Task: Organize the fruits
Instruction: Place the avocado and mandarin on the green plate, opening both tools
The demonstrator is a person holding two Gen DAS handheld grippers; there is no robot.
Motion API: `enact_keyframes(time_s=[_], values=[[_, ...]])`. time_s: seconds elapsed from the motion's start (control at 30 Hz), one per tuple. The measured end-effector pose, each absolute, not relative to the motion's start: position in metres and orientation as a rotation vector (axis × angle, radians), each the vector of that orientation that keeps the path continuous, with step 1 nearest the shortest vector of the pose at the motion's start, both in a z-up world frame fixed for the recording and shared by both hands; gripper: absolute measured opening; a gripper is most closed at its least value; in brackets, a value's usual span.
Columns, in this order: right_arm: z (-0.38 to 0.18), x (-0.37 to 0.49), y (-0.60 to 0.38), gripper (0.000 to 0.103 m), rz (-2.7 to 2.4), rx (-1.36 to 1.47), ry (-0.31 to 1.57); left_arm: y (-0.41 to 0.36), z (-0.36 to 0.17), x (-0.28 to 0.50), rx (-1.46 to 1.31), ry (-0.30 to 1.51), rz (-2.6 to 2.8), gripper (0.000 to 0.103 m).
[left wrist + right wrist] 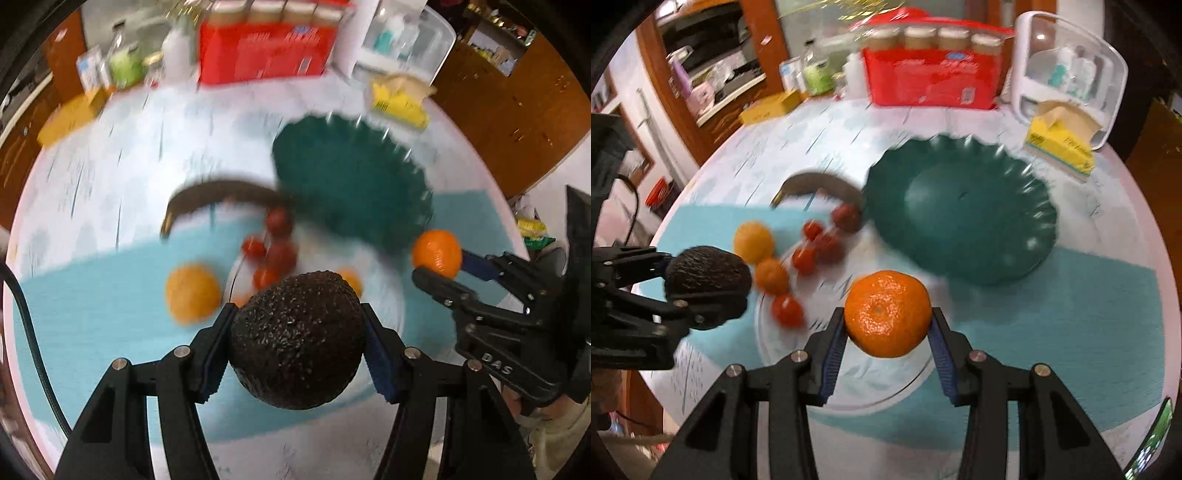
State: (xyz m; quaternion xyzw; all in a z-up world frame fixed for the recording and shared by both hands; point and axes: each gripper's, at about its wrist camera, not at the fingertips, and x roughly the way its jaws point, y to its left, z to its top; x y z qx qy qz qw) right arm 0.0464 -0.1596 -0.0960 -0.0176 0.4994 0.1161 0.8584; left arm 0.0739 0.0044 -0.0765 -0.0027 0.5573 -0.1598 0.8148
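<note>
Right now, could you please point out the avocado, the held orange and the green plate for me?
avocado [299, 339]: left wrist view, middle of its bumpy dark skin.
held orange [888, 314]: right wrist view, near its stem dimple.
green plate [960, 206]: right wrist view, bare centre of the dish.

txt: "DAS" | on: right tool [437, 271] body, left wrist view | box labels: blurred, unreadable

From the right wrist view the scalloped dish [960, 218] sits at one o'clock on the table [827, 125], the banana [820, 184] just beside it at eleven, tomatoes [820, 243] and two oranges [753, 242] at ten.
</note>
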Motion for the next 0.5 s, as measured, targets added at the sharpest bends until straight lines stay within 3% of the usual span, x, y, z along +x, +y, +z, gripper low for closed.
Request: enact_keyframes(time_s=[0.23, 0.5], values=[[-0.094, 0.119, -0.205, 0.044, 0.132, 0.001, 1.030, -0.052, -0.067, 0.143, 0.011, 1.105, -0.362, 0.063], [-0.151, 0.183, -0.236, 0.044, 0.059, -0.032, 1.121, -0.092, -0.128, 0.220, 0.002, 1.153, -0.293, 0.063]])
